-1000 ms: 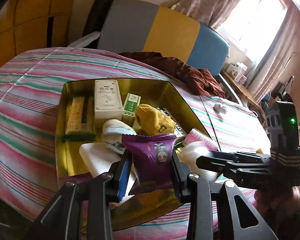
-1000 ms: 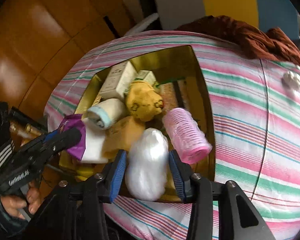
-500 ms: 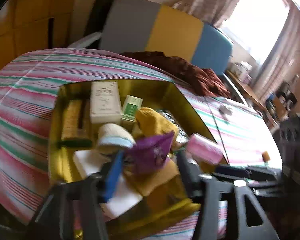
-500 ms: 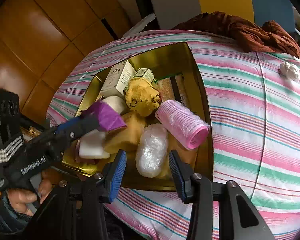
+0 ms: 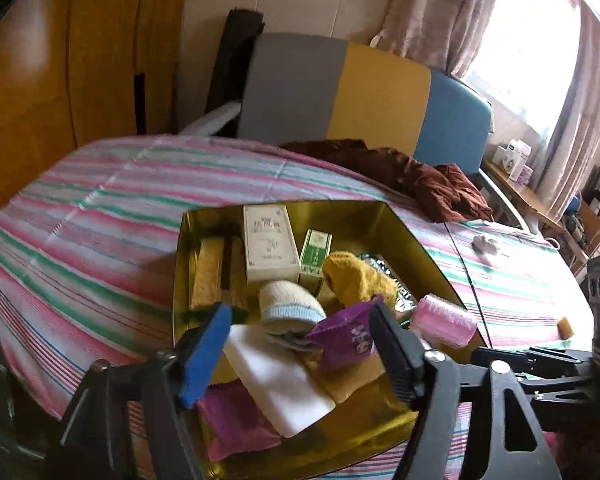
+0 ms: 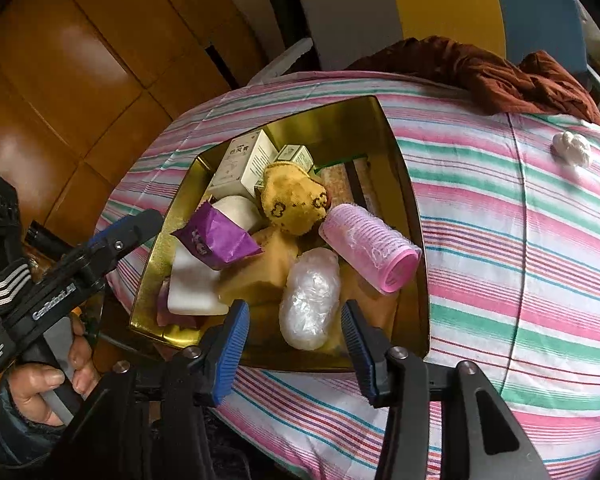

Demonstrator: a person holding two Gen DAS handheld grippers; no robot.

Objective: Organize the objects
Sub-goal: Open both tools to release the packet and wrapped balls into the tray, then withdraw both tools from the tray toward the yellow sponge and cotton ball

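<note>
A gold tin (image 5: 416, 248) (image 6: 404, 184) sits on the striped cloth, full of items. The purple snack packet (image 5: 348, 338) (image 6: 216, 236) lies loose on the pile, on a white block (image 5: 276, 384) (image 6: 190, 288). The clear plastic bundle (image 6: 310, 296) rests at the tin's near edge beside a pink hair roller (image 5: 444, 318) (image 6: 370, 246). My left gripper (image 5: 300, 354) is open and empty over the tin's near-left corner. My right gripper (image 6: 294, 350) is open and empty, just short of the plastic bundle.
In the tin also lie a yellow sock (image 6: 294, 200), a white sock (image 5: 290, 306), a cream box (image 5: 268, 246) and a green box (image 5: 316, 254). A brown garment (image 6: 500, 76) and a white wad (image 6: 572, 148) lie on the cloth. A small tan block (image 5: 565, 326) sits far right.
Both grippers opened and pulled back. The left let go of the purple packet, the right let go of the plastic bundle; both now rest in the tin.
</note>
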